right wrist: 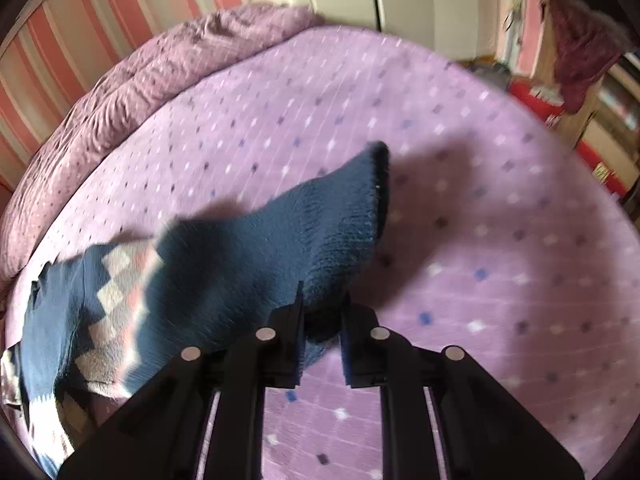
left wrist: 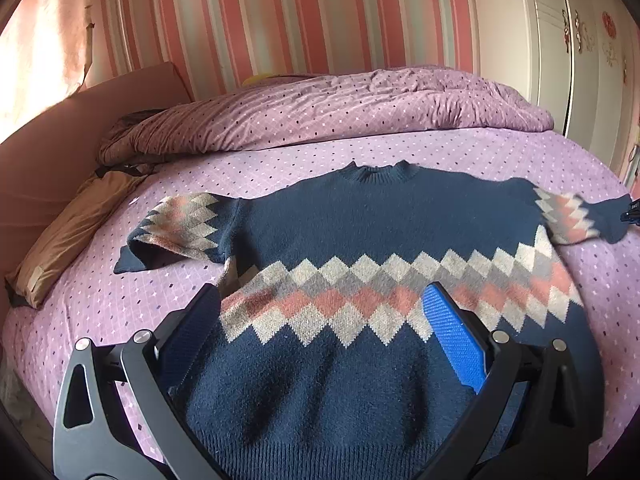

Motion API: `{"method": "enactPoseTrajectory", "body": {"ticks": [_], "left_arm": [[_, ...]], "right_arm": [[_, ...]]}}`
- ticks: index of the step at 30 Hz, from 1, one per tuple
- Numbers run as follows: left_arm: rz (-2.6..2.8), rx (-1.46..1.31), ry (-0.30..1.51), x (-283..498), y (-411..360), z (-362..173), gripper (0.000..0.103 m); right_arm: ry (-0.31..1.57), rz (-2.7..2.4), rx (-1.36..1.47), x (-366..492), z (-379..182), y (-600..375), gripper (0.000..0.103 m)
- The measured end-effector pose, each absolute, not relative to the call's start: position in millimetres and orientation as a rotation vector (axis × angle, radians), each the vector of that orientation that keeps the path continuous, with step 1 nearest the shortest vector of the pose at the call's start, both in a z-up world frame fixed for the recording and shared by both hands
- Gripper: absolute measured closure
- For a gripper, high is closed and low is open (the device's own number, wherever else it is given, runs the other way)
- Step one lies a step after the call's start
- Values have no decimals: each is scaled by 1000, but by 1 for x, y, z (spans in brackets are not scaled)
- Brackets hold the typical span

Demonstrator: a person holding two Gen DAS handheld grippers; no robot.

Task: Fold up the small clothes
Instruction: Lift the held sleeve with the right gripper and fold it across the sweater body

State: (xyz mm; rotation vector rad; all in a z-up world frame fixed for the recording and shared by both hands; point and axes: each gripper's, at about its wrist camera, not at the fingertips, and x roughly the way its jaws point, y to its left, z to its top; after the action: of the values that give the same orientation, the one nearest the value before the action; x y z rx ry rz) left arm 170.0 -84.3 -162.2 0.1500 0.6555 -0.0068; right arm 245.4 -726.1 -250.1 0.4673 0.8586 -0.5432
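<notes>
One bed in a lilac, diamond-dotted sheet is filling both views, and we are seeing a rumpled quilt of the same print lying bunched along its far side, against the pink-striped wall. A brown cushion is resting at the bed's left edge in the left wrist view.

The navy sweater is lying spread face-up in the middle of the bed, neck pointing toward the quilt, with a band of cream, grey and pink diamonds running across the chest. Its one sleeve is lying bent beside the body on the left of that view; the other is stretching out to the right.

We are holding the left tool wide over the sweater's lower half, its two fingers standing well apart on either side of the diamond band, with the blue pad of one finger showing. Whether they are touching the knit we cannot tell.

The right tool is standing narrow, pinching the navy sleeve near its cuff, and the sleeve is hanging raised off the sheet, casting a shadow.
</notes>
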Motion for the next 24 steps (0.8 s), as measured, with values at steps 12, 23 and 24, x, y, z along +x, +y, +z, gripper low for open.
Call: {"method": "enactPoseTrajectory", "body": {"ticks": [12,23,24], "left_arm": [[-50,135,618,158,-63,-144,3],[-71,161,575,178,4,-138,3],[-68,162,568,181,10,-137,3]], "right_arm": [[734,-406,386,263,-153,-662,90],[700,-156,307,353,-95,-483,90],[702,-141,297,361,-92,-465,90]]}}
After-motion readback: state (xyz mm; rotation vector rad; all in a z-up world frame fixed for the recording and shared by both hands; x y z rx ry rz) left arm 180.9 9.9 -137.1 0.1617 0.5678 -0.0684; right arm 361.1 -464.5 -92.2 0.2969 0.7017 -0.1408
